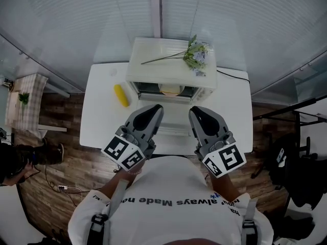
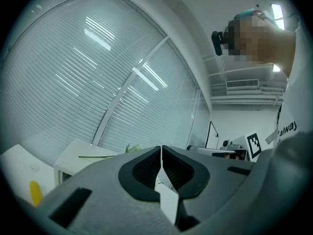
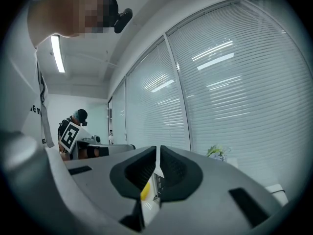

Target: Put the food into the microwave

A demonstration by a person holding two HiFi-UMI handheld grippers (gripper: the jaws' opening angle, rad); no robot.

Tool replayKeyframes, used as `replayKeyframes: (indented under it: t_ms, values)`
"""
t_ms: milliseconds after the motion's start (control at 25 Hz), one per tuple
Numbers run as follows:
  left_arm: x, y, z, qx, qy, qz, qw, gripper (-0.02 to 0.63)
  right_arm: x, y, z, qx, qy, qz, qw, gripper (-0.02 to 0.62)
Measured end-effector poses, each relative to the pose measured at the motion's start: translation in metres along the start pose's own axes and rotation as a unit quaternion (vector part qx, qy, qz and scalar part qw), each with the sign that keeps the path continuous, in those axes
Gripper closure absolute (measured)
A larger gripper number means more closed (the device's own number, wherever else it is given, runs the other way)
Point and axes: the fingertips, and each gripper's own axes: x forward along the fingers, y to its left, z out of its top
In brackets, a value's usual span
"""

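A white microwave [image 1: 171, 65] stands at the back of the white table [image 1: 97, 121]; its front is open and a pale round plate-like thing [image 1: 169, 90] shows inside. A yellow piece of food [image 1: 121, 95] lies on the table left of the microwave, also seen low at the edge of the left gripper view as the yellow food [image 2: 35, 192]. My left gripper [image 1: 156, 108] and right gripper [image 1: 195, 111] hover side by side over the table's near part, pointing at the microwave. Both are shut with nothing between the jaws, as the left gripper [image 2: 161, 151] and right gripper [image 3: 157, 151] show.
A spray of flowers [image 1: 196, 52] lies on top of the microwave. Window blinds run behind the table. A small table with a checked cloth [image 1: 23, 98] and a person with a camera [image 1: 20, 157] are at the left. Black stands [image 1: 291, 152] are at the right.
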Motion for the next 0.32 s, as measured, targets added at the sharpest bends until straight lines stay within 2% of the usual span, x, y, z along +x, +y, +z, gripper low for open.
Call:
replayKeyframes:
  t_ms: [320]
  values:
    - [-0.0034, 0.0006, 0.0026, 0.000, -0.002, 0.001, 1.0000, 0.588, 0.0004, 0.0030, 0.0013, 0.001, -0.002, 0.000, 1.000, 0.567]
